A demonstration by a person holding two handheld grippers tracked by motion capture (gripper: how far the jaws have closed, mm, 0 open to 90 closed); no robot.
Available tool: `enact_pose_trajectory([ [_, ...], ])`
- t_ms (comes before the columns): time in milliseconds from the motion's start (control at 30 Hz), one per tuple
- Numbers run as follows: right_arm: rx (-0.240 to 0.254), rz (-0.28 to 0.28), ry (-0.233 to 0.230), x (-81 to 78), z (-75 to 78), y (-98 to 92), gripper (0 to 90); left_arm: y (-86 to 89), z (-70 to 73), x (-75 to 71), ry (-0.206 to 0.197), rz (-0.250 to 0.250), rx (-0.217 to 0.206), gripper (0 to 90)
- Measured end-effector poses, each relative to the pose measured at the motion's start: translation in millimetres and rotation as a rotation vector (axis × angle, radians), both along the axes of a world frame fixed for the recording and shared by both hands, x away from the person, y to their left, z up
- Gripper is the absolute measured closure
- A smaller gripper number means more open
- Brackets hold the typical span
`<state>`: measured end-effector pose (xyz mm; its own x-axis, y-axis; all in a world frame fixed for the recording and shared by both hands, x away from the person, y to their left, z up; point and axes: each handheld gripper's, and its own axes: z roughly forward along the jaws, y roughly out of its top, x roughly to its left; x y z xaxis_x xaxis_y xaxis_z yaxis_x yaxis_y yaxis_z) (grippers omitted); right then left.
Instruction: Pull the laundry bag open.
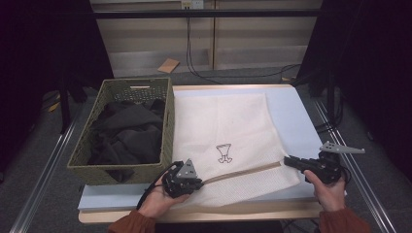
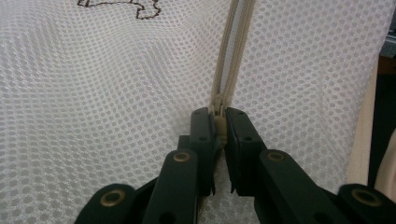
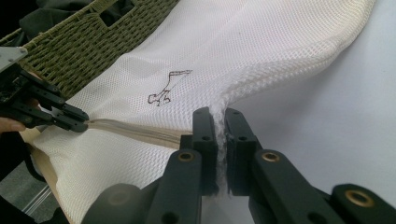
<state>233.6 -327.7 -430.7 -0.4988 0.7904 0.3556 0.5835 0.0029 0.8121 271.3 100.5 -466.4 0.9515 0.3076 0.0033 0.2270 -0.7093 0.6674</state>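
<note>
Jaws pinch the mesh bag [image 1: 228,131]; basket [image 1: 92,167] holds dark clothes [image 1: 128,133].

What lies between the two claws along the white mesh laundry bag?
In the high view, the beige zipper runs across the white mesh laundry bag from the left claw to the right claw.

- A pale wooden panelled wall [image 1: 204,34] stands behind the table.
- Black cables [image 1: 189,53] hang down it onto the grey floor [image 1: 43,160].
- A small tan cardboard piece [image 1: 168,65] lies there.
</note>
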Motion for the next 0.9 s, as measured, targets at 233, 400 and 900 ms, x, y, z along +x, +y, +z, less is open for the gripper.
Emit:
enact_pose_trajectory([
  [233, -0.002, -0.011, 0.01, 0.1, -0.3, -0.3, 85.4, 1.2, 3.5, -2.4, 0.002, 0.009, 0.008, 82.4],
  [400, 0.0, -0.009, 0.01, -0.1, -0.6, 0.2, 85.4, 3.8, 2.3, -2.9, 0.001, 0.017, 0.01, 82.4],
  [900, -0.002, -0.005, 0.009, -0.1, -0.7, 0.3, 85.4, 22.3, 1.4, -7.9, -0.002, 0.042, 0.018, 82.3],
])
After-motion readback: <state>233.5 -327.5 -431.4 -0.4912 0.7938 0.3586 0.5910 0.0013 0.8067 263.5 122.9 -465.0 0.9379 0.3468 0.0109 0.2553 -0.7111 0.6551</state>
